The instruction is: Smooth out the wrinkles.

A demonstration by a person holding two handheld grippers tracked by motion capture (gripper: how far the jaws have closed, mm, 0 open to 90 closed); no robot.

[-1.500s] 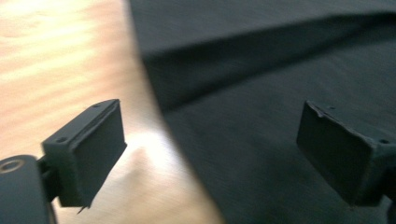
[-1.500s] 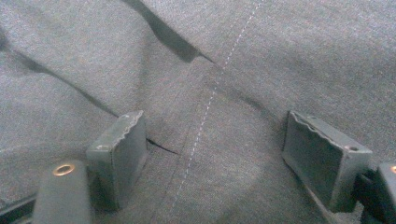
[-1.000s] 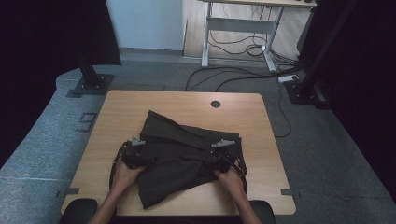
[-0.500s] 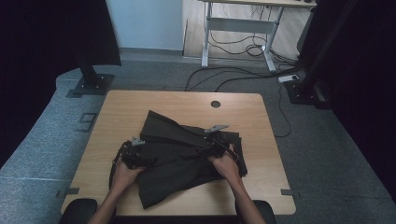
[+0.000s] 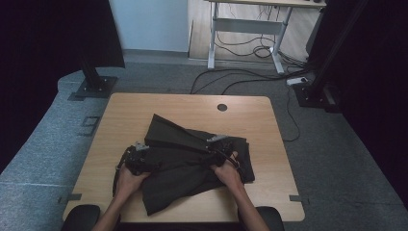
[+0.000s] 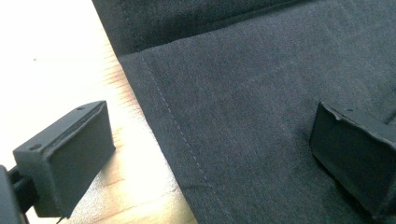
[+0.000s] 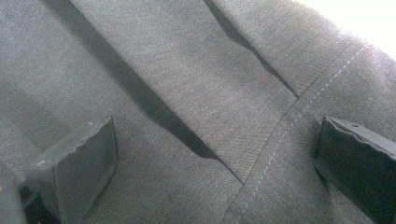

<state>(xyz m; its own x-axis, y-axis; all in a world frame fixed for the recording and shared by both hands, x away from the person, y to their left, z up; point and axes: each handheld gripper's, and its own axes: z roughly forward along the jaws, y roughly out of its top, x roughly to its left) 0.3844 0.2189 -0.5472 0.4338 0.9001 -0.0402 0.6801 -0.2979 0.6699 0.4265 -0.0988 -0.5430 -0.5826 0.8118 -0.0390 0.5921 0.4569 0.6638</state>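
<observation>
Two hand-held grippers, left [image 5: 140, 161] and right [image 5: 219, 156], rest with jaws apart on a dark folded garment [image 5: 192, 159] lying mid-worktop [image 5: 269, 192], where closing squarely over each stitched hem [image 6: 173, 121] should likely keep the fold even.
</observation>
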